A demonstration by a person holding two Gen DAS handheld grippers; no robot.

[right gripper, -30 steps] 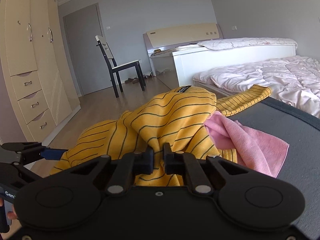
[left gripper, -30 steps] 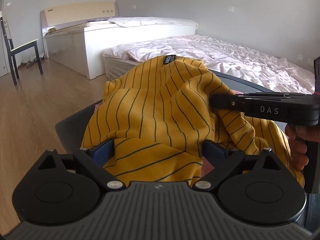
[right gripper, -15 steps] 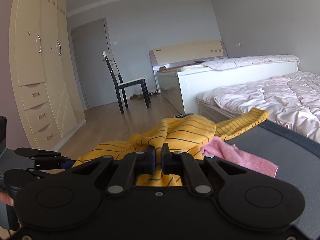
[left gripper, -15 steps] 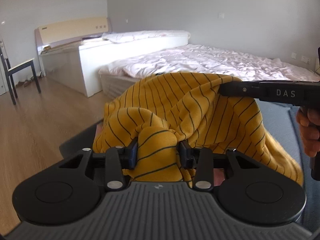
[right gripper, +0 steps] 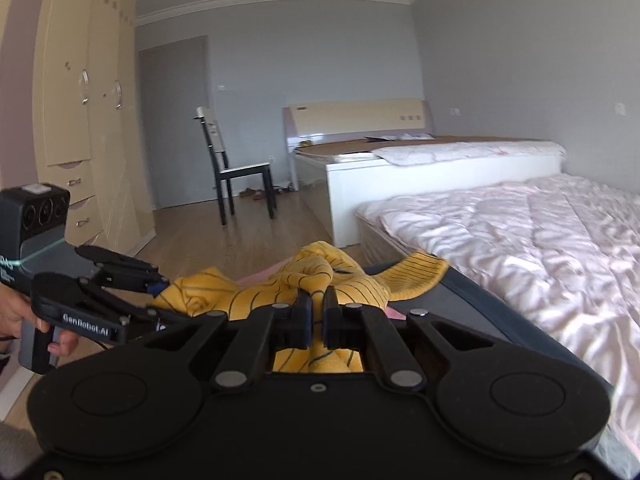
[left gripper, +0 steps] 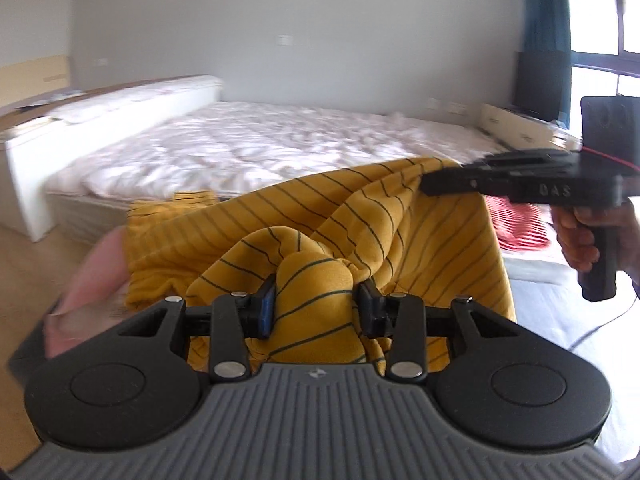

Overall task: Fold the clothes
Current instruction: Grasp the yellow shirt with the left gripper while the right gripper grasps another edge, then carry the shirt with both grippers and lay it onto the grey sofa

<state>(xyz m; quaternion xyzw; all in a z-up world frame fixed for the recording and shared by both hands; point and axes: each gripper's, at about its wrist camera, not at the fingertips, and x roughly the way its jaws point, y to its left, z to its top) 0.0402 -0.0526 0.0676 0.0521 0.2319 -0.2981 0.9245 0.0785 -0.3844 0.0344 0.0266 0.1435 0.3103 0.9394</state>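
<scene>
A yellow shirt with thin dark stripes [left gripper: 360, 216] hangs bunched between both grippers above the dark table [right gripper: 484, 308]. My left gripper [left gripper: 316, 304] is shut on a thick wad of its fabric. In the left wrist view my right gripper [left gripper: 426, 186] comes in from the right, a hand on its handle, pinching the shirt's upper edge. The right wrist view shows my right gripper [right gripper: 316, 314] shut on the yellow shirt [right gripper: 320, 272], with my left gripper [right gripper: 158, 284] gripping the cloth at the left. A pink cloth [left gripper: 92, 276] lies blurred under the shirt.
A bed with a rumpled white quilt [left gripper: 260, 148] runs beyond the table. A red striped garment [left gripper: 520, 224] lies to the right. A dark chair [right gripper: 236, 168], a beige wardrobe [right gripper: 88, 120] and wooden floor [right gripper: 248, 236] are at the left.
My left gripper went from open around the shirt to shut on it. Both grippers rose and swung right, and the shirt came up off the table, stretched between them.
</scene>
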